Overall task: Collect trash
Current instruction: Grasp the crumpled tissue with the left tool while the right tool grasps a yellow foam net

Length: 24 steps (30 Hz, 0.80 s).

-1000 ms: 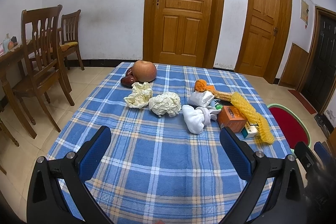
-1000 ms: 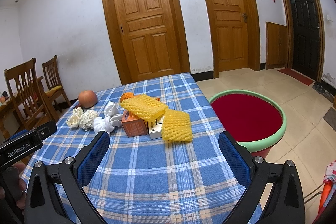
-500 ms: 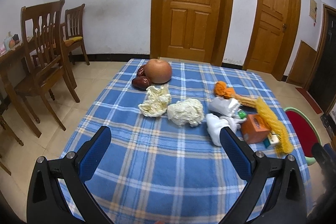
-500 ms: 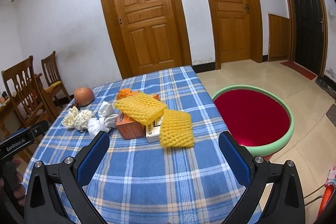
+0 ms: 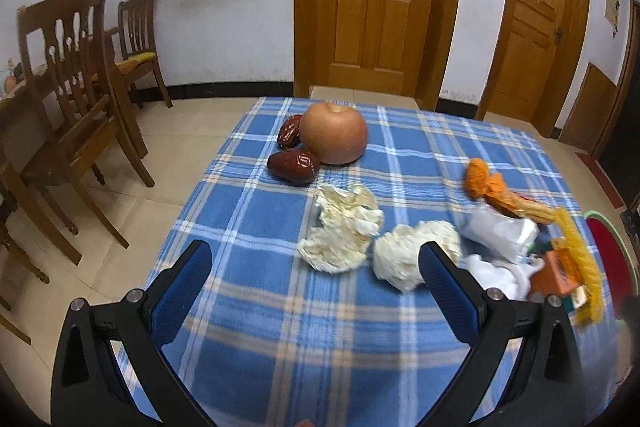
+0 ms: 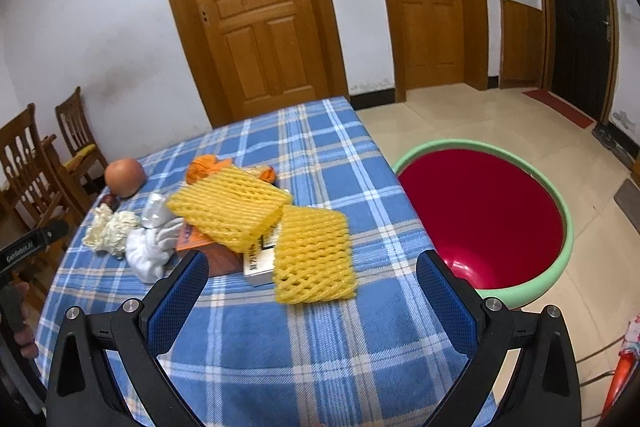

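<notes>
My left tongs have two black plastic arms, each ending in a finger faced with a blue, finely textured pad. Round silver screw heads sit at the joints, two on each side, and triangular cut-outs open the black frame lower down. My right tongs are built the same way: black arms, blue pads, silver screws. In the right view, the black body of my left tool carries white "GenRobot.AI" lettering.
</notes>
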Each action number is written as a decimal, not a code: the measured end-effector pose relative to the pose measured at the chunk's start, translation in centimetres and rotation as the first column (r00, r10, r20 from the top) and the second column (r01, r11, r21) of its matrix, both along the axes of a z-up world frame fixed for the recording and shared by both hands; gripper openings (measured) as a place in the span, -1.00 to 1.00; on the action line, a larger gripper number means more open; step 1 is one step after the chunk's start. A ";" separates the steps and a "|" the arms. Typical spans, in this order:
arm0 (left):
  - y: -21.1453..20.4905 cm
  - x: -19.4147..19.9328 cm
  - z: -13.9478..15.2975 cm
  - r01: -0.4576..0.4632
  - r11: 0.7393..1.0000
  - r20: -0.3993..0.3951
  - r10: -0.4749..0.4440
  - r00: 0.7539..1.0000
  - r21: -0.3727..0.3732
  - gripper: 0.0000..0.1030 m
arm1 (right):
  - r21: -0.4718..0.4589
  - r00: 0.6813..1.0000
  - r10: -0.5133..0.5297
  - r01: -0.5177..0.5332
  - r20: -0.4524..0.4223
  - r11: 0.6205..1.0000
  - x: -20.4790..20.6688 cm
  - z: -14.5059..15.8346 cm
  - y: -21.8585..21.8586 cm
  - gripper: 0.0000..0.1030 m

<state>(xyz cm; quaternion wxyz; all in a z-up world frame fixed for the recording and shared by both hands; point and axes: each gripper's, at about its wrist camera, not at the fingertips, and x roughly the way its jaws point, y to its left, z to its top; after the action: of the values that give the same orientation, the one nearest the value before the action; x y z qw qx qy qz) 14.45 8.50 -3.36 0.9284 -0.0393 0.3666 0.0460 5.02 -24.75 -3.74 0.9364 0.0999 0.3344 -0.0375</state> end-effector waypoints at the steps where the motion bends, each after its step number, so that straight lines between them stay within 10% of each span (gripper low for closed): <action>1: 0.2 0.5 -0.2 0.002 1.000 -0.012 -0.002 1.000 -0.002 0.97 | -0.002 1.000 -0.006 0.006 -0.014 1.000 0.3 -0.2 0.0 1.00; 13: 1.4 4.5 -4.2 0.088 0.990 -0.124 -0.102 0.987 -0.113 0.51 | -0.017 0.987 -0.047 0.044 -0.154 0.999 3.6 -3.2 0.3 1.00; 18: 1.5 4.9 -5.1 0.106 0.975 -0.140 -0.135 0.981 -0.197 -0.17 | -0.030 0.984 -0.029 0.024 -0.177 0.999 4.2 -3.9 0.4 1.00; 24: 1.7 4.2 -4.3 0.106 0.973 -0.097 -0.129 0.987 -0.207 -0.39 | -0.003 0.983 0.005 -0.006 -0.182 1.000 4.7 -4.5 0.1 0.89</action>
<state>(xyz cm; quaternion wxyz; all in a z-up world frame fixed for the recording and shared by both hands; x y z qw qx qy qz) 18.68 10.25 -7.64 0.8992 -0.1086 0.4216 -0.0444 9.69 -24.67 -8.29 0.9021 0.0936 0.4189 -0.0445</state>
